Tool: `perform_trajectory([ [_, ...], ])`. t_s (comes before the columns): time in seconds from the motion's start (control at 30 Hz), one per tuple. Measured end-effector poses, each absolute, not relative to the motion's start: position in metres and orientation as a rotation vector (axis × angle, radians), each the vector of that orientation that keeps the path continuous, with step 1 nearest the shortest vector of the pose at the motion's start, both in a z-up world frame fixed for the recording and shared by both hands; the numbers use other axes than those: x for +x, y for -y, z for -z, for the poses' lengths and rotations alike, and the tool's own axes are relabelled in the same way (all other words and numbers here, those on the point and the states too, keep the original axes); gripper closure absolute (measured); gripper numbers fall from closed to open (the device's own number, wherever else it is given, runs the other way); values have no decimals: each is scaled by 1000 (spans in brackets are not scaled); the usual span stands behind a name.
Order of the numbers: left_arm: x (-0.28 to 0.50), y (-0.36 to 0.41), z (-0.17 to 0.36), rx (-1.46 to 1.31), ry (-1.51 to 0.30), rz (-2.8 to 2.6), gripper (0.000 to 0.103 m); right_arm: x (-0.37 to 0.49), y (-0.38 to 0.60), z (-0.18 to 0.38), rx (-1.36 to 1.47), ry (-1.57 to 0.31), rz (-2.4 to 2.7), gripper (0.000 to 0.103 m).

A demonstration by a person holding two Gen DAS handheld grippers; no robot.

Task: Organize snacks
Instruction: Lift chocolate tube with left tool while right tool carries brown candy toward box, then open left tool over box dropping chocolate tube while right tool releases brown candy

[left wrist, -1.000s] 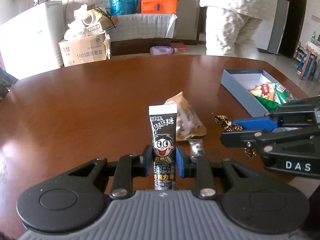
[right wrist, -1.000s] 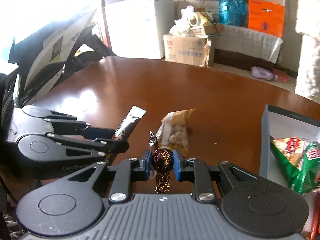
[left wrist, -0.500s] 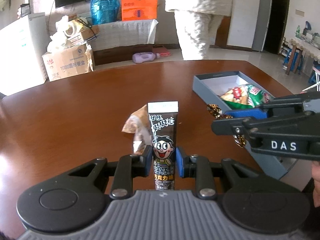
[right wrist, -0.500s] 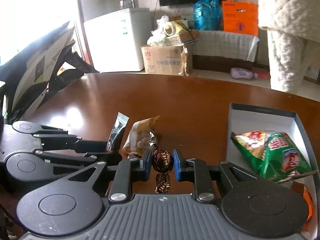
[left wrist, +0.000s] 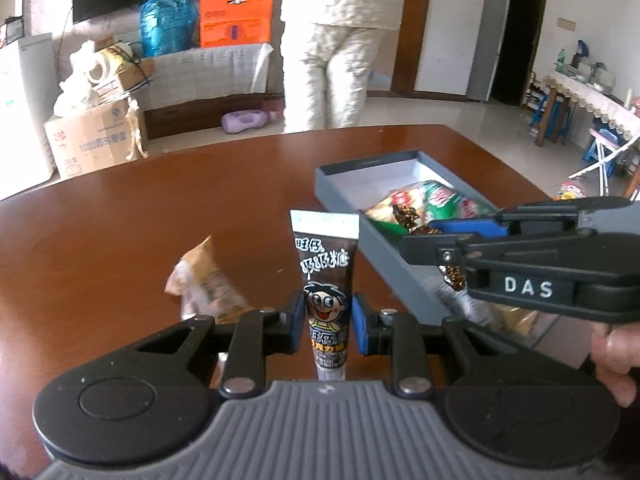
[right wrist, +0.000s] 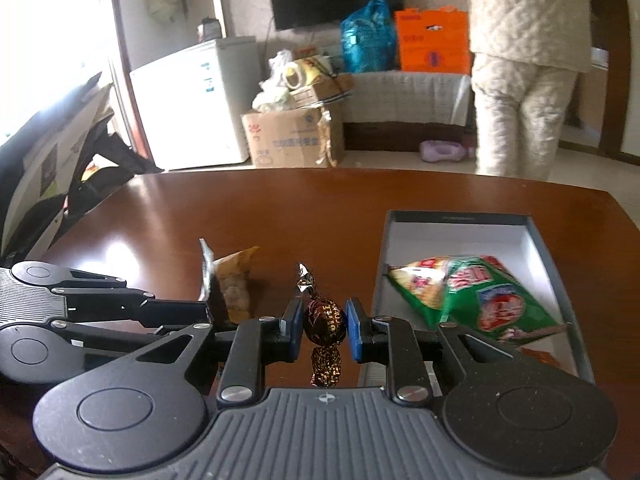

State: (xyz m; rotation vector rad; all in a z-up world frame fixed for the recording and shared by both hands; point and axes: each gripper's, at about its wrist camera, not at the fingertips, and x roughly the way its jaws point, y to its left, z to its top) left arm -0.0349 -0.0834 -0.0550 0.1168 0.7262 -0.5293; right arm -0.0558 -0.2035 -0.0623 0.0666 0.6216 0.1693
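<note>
Glossy brown wooden table point(right wrist: 320, 208), grey open box point(right wrist: 452, 218) at right. Left gripper point(left wrist: 327, 322) clamps black candy tube point(left wrist: 325, 268); right gripper point(right wrist: 323, 322) clamps brown foil-wrapped chocolate point(right wrist: 325, 320) — round, likely to slip out short of the box.

Person point(right wrist: 528, 60) cut off above shoulders (top edge), orange packet point(right wrist: 538, 356) mostly hidden
</note>
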Motion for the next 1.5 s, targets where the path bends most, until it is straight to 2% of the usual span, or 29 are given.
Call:
perform_trajectory([
  [0.83,-47,159,15,119,-689,667,82,-82,292,67,202,-556,20,78],
  [1.5,-11,219,52,159,-798,678,87,-66,301,95,207,-693,105,77],
])
